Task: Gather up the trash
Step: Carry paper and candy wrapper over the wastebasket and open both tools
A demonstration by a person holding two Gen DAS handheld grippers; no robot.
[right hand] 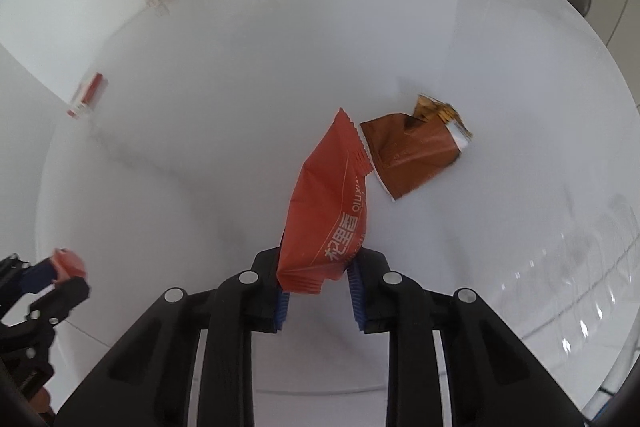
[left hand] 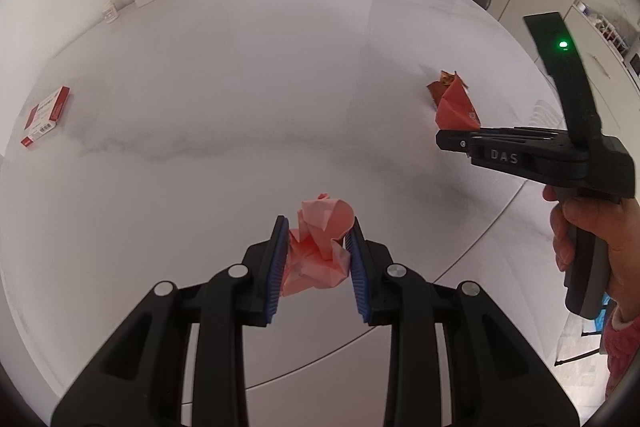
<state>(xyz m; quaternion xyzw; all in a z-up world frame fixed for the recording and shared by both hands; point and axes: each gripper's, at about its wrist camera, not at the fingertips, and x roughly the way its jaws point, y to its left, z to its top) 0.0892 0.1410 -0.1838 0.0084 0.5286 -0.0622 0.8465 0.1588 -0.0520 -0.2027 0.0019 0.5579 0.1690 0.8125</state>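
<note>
Red-and-white carton (left hand: 46, 115): far left on white table (left hand: 240, 87) | left gripper (left hand: 318, 247): clamped on crumpled pink paper (left hand: 320, 247), above near table edge | right gripper (right hand: 320, 267): clamped on glossy red wrapper (right hand: 328, 203), long axis pointing away, serrated end foremost | brown wrapper (right hand: 416, 151): flat on table just beyond, open surface around.

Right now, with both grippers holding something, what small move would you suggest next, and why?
Probably carry both pieces off to a bin: the left gripper grips pink crumpled paper, the right gripper an orange wrapper. The brown wrapper remains.
</note>
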